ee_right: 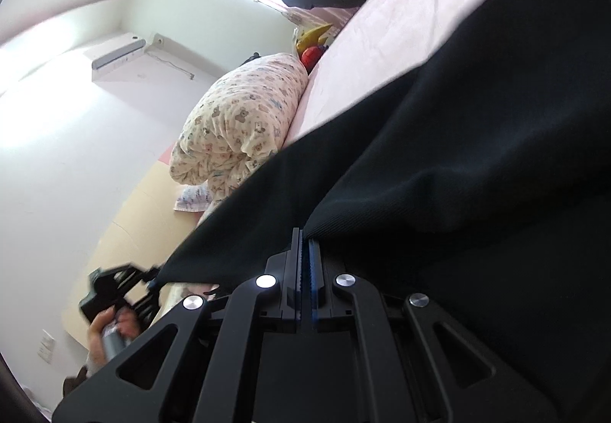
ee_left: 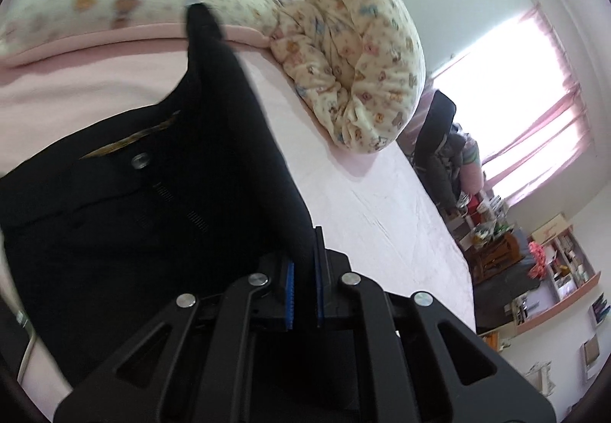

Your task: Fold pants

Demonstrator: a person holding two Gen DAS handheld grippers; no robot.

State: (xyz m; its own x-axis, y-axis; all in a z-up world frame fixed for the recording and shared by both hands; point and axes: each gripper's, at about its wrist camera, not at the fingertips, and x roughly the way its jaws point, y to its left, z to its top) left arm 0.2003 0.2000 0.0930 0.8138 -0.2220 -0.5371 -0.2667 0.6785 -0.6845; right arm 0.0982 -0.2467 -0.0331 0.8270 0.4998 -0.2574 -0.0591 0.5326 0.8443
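Pants [ee_left: 160, 201] on bed [ee_left: 382, 217], pinched by left gripper [ee_left: 303, 262] and right gripper [ee_right: 305, 243].

**Bright bedroom around a pink bed**

Daylight is pouring through a pink-curtained window [ee_left: 534, 87] beyond the bed [ee_left: 382, 201]. A bear-print quilt [ee_left: 355, 52] is lying bunched at the bed's head. Cluttered shelves [ee_left: 565, 270] are standing beside the bed, below the window. An air conditioner [ee_right: 118, 56] is hanging on the white wall.

Each matte black plastic two-finger gripper, left [ee_left: 303, 262] and right [ee_right: 305, 255], has blue ribbed pads [ee_left: 289, 293] and round silver pivot screws [ee_right: 266, 281] on angular linkage arms.
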